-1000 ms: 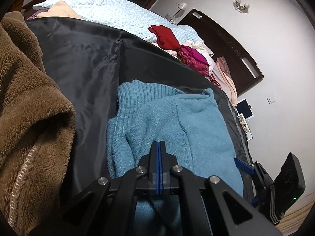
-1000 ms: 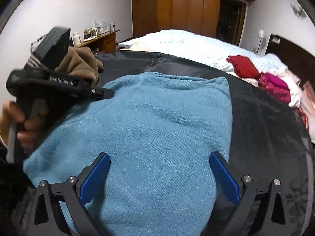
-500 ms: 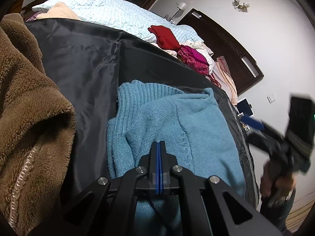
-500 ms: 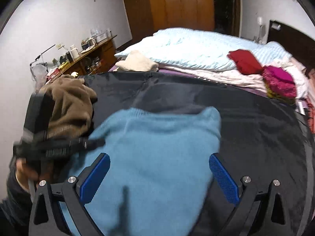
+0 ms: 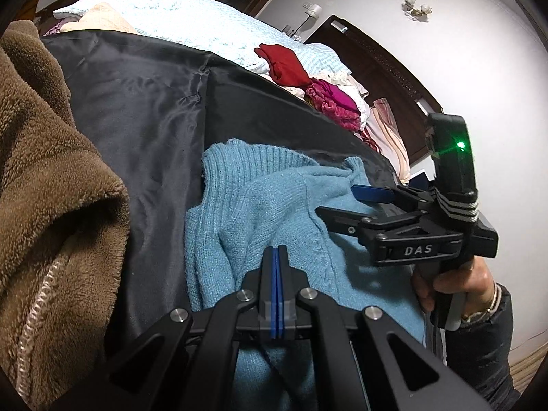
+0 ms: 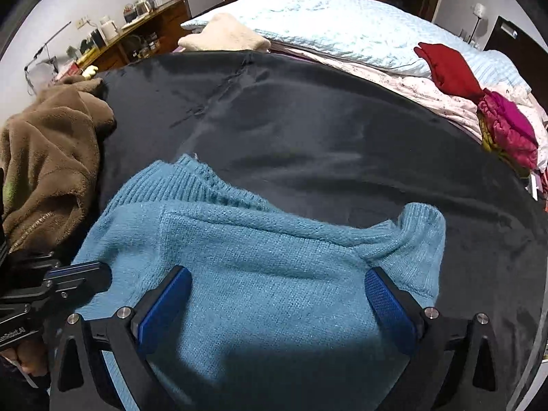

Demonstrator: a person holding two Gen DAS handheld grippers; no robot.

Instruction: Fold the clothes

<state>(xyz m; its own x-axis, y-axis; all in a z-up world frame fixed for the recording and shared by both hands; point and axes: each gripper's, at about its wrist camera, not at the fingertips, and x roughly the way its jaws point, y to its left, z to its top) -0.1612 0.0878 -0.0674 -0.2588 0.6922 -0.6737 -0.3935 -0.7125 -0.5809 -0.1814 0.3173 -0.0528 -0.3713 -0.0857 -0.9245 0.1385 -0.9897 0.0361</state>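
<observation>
A teal knit sweater (image 5: pixel 274 205) lies partly folded on a black sheet (image 5: pixel 144 109), ribbed hem at the far side; it also shows in the right wrist view (image 6: pixel 260 274). My left gripper (image 5: pixel 276 253) is shut, its fingers pressed together low over the sweater's near part, with no cloth seen between them. My right gripper (image 6: pixel 274 294) is open, its blue pads wide apart above the sweater. It shows in the left wrist view (image 5: pixel 346 202) over the sweater's right side. The left gripper (image 6: pixel 82 274) shows at the left edge of the right wrist view.
A brown fleece garment (image 5: pixel 44 178) is heaped at the left of the sheet (image 6: pixel 308 130). Red (image 6: pixel 445 68) and magenta (image 6: pixel 510 130) clothes lie at the far right on the bed. A light blue quilt (image 6: pixel 335 20) and dark headboard (image 5: pixel 387 75) lie beyond.
My right gripper has lifted and pulled back from close over the sweater, then come in over its right side. The left gripper has stayed shut and still.
</observation>
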